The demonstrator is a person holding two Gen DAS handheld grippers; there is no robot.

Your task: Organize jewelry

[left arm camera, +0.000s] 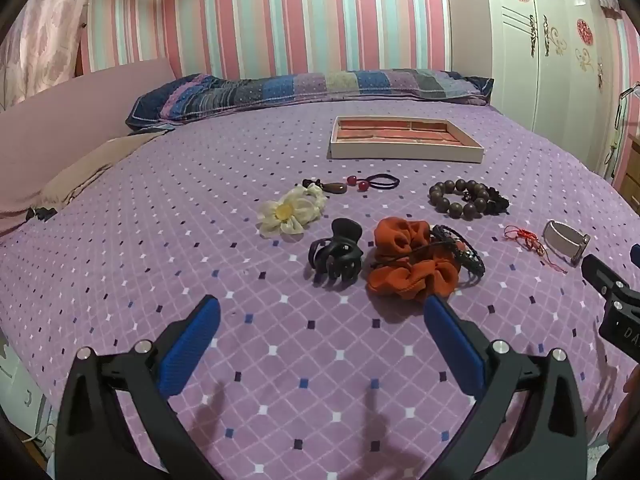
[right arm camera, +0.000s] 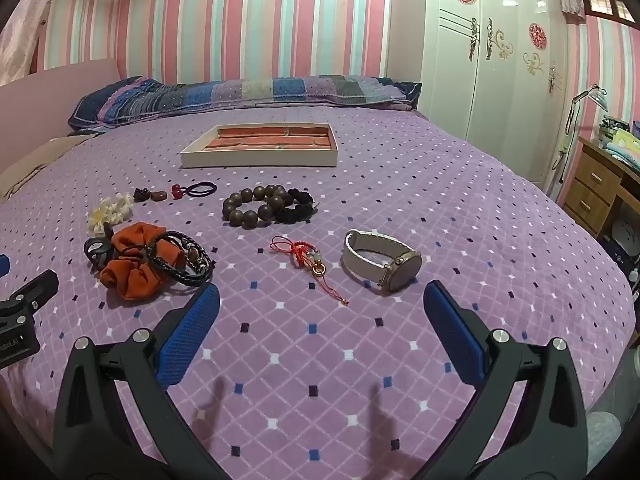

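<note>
Jewelry lies spread on a purple bedspread. Just beyond my open left gripper sit a black claw clip and an orange scrunchie with a black braided bracelet on it. Farther off are a cream flower tie, a brown pendant, a red-bead hair tie and a wooden bead bracelet. My open right gripper hovers in front of a red cord charm and a watch. An empty red-lined tray rests near the pillow.
A striped pillow lies at the head of the bed. A white wardrobe and a wooden drawer unit stand to the right of the bed. A beige cloth lies at the left edge.
</note>
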